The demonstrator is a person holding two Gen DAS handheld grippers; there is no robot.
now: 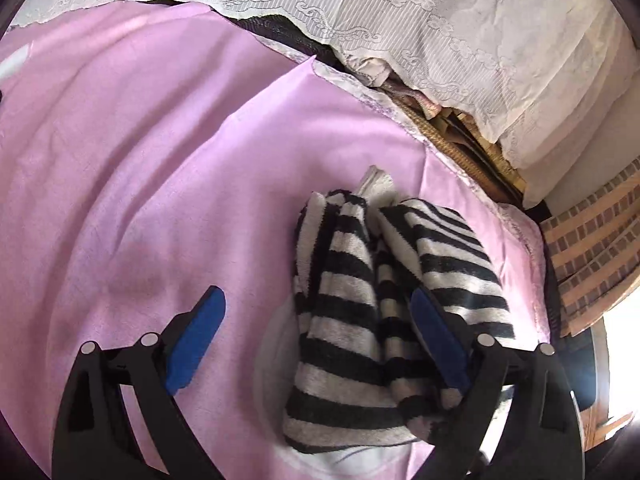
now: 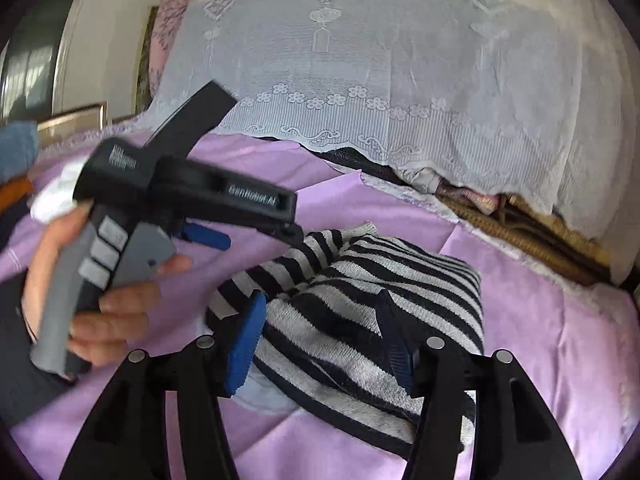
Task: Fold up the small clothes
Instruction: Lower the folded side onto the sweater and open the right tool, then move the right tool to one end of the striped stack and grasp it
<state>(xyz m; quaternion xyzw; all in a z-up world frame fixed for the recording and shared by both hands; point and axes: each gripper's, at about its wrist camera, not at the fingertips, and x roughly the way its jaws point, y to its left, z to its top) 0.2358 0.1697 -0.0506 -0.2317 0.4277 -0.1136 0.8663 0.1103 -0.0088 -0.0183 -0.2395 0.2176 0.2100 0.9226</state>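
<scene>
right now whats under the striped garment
The striped garment lies on the pink sheet. A pale fabric edge pokes out beneath it; the rest underneath is covered.

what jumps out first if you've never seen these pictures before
The black-and-white striped garment grabs the eye first, bunched in a heap on the bright pink sheet. The right gripper straddles it with blue pads apart, while a hand at the left holds the left gripper, open beside the stripes. White lace cloth drapes behind.
</scene>
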